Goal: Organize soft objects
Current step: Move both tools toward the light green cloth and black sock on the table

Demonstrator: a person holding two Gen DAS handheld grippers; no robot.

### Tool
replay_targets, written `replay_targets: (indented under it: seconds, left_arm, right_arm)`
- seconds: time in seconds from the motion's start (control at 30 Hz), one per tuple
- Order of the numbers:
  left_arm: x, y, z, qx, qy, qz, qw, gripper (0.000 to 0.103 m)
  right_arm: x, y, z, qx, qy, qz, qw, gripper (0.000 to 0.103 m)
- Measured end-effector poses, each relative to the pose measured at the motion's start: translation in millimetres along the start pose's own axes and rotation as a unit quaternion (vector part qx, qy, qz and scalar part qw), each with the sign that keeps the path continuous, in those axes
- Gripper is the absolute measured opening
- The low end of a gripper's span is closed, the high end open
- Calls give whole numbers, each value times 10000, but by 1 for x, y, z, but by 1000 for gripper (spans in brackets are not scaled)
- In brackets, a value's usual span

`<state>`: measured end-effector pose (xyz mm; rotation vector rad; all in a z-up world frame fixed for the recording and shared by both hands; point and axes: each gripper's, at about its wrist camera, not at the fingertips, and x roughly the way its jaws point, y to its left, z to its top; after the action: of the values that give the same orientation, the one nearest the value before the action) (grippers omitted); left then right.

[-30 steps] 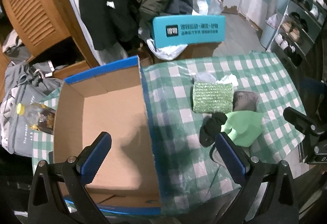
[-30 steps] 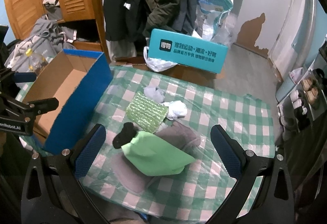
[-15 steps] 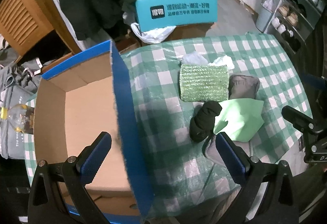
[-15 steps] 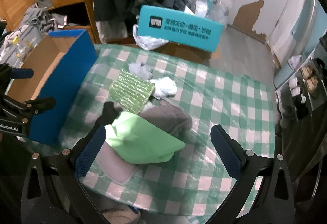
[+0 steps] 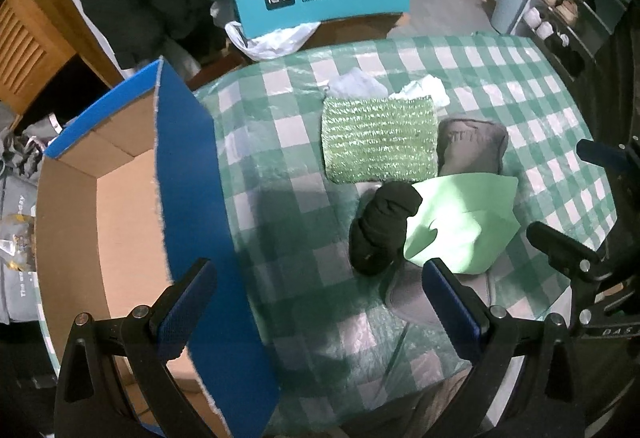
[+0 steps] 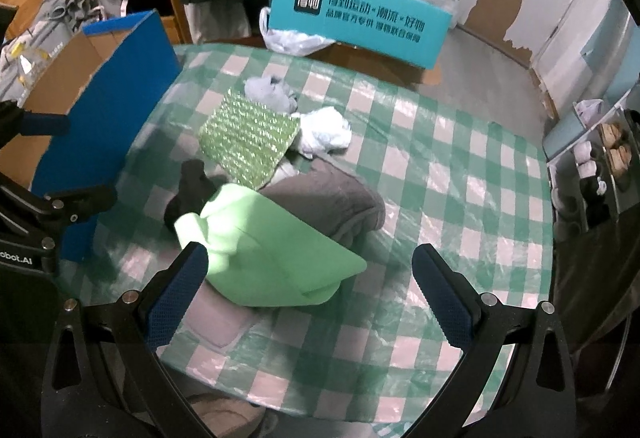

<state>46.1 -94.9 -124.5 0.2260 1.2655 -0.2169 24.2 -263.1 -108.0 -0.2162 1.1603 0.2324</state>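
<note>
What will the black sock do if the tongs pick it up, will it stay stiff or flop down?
The black sock will probably flop: it lies bunched and creased on the checked tablecloth, like thin knit fabric. It looks light for its size. One end sits tucked against the light green cloth, so lifting may tug that cloth a little.

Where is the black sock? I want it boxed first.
In the left wrist view the black sock lies on the checked tablecloth, right of the blue box, touching the light green cloth.
</note>
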Motion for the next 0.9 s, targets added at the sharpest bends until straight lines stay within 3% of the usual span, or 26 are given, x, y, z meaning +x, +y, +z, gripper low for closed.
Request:
replay_targets:
  seconds: [0.9]
  left_arm:
    - [56,-19,10,-6,515,-214,9984,103]
  right_arm:
    - [56,5,-10,-306,515,287,9978,98]
